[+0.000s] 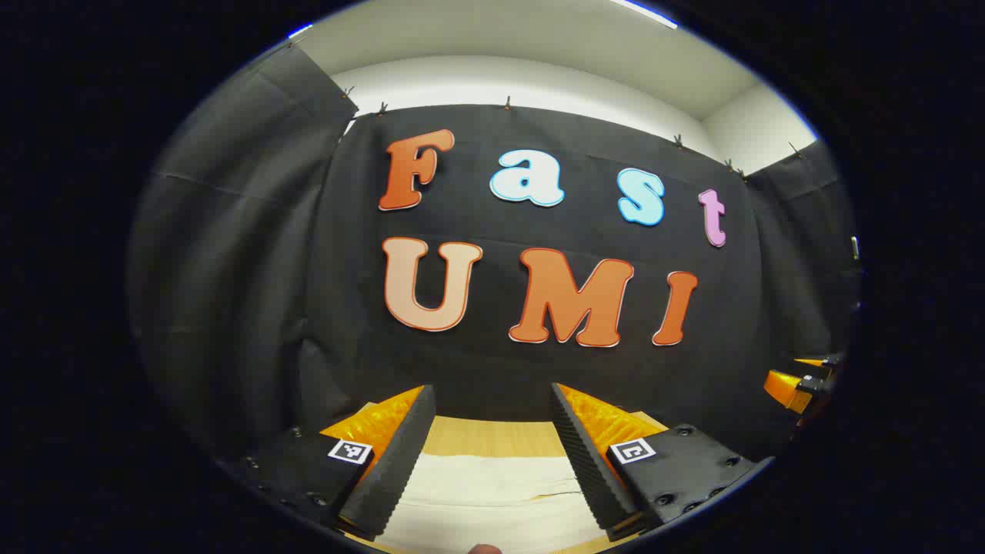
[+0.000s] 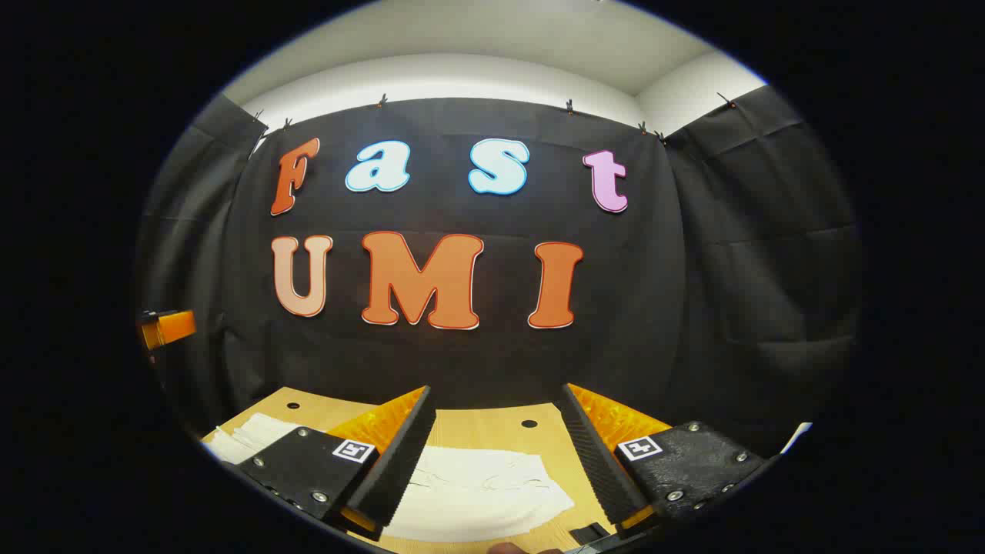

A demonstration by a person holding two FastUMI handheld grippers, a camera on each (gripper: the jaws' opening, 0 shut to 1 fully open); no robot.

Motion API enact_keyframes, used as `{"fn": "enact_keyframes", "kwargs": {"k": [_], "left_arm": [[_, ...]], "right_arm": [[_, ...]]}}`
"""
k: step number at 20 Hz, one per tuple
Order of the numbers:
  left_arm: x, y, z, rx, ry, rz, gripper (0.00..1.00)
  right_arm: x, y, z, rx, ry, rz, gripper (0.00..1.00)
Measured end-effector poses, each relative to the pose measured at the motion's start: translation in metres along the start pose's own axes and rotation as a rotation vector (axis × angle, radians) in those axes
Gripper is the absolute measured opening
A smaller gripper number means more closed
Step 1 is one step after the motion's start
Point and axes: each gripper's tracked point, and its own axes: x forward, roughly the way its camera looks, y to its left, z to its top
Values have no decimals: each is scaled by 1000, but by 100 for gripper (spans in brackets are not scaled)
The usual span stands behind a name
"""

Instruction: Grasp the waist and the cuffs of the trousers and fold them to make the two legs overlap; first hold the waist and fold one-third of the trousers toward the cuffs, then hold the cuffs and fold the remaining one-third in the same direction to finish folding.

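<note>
Trousers [image 2: 477, 492] flat on table [image 2: 492, 427], below both tools | left tool [image 1: 489, 431] wide open, empty | right tool [image 2: 496, 431] likewise

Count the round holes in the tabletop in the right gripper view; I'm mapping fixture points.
2. One hole sits near the wooden table's far left; the other hole is far centre. The white trousers may hide more.

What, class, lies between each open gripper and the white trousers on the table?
Nothing visible does. The left gripper is open above the trousers, with bare cloth between its fingers. The right gripper is also open over the trousers on the wooden table.
</note>
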Motion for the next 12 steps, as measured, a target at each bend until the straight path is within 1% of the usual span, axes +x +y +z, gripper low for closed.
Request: {"fn": "enact_keyframes", "kwargs": {"k": [2,3,4,5,7,9,12], "left_arm": [[-10,-7,6,47,-25,-29,96],[-13,-2,7,70,-30,-15,96],[-15,-3,0,78,-21,-25,94],[-18,-4,-4,83,-8,-34,95],[-21,1,-10,100,7,-33,96],[-30,-3,-6,101,-6,-47,96],[-36,5,-5,118,-24,-41,95]], "right_arm": [[-4,2,4,6,-7,10,99],[-5,1,5,8,-10,6,100],[-7,3,4,11,-11,12,99],[-10,4,4,12,-13,16,100],[-14,11,11,19,-47,32,99],[-15,16,12,14,-64,34,100],[-17,27,5,-14,-53,46,99]]}}
